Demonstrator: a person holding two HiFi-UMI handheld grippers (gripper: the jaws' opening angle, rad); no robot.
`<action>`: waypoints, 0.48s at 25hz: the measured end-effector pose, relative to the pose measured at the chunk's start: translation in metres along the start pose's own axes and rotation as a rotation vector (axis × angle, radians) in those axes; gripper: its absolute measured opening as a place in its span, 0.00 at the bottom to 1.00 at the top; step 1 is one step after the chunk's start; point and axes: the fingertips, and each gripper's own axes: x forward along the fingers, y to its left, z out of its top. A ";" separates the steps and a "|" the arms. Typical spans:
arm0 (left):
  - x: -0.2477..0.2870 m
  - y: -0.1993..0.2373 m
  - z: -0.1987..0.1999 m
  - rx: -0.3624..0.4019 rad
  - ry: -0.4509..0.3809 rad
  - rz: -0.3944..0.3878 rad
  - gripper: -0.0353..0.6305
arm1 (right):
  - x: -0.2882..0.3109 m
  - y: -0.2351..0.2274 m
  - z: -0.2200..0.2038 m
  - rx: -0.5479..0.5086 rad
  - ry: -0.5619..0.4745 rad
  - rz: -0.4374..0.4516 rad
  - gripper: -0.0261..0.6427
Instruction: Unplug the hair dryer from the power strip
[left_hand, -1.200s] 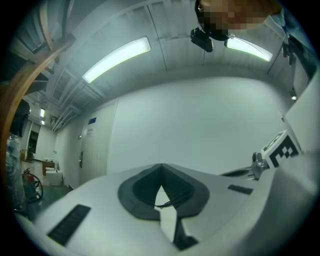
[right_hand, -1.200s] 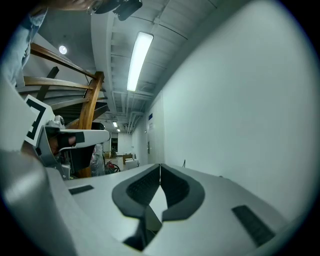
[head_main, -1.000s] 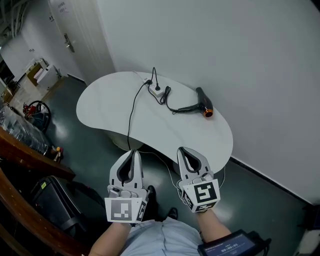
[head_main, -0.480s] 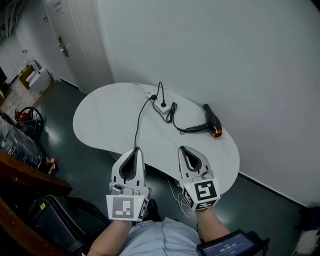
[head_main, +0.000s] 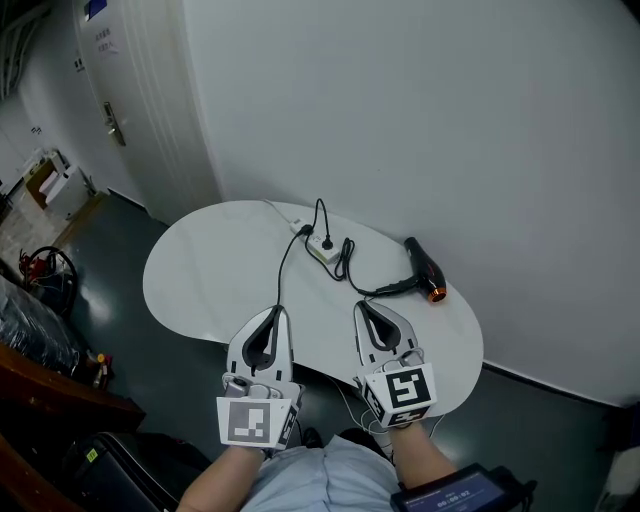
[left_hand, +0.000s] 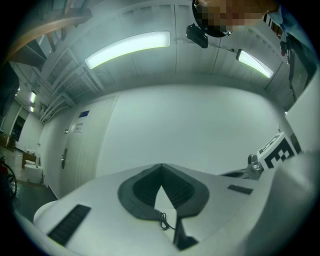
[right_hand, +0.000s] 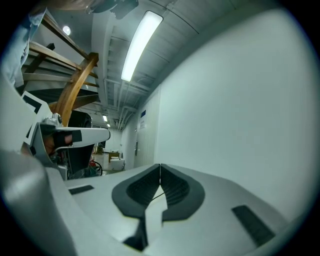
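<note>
Left claw (head_main: 273, 316) and right claw (head_main: 363, 307) — both closed, empty, low in frame; pulling the plug (head_main: 326, 241) unbraced could drag the power strip (head_main: 318, 249) across the tabletop (head_main: 205, 280).

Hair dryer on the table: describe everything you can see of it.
The hair dryer is black and plastic-looking, with an orange ring at the end nearer the person. It lies flat on the white table near the far right edge, close to the wall, with its handle sticking out to the left. Its black cord loops away to the white power strip. Nothing else touches it.
</note>
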 end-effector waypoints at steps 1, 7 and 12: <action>0.002 0.001 -0.003 -0.004 0.005 -0.006 0.05 | 0.002 0.000 -0.002 0.003 0.004 -0.005 0.04; 0.007 0.009 -0.018 -0.020 0.035 -0.029 0.05 | 0.011 0.002 -0.013 0.011 0.033 -0.020 0.04; 0.018 0.015 -0.027 -0.029 0.050 -0.035 0.05 | 0.022 -0.006 -0.014 0.006 0.034 -0.039 0.04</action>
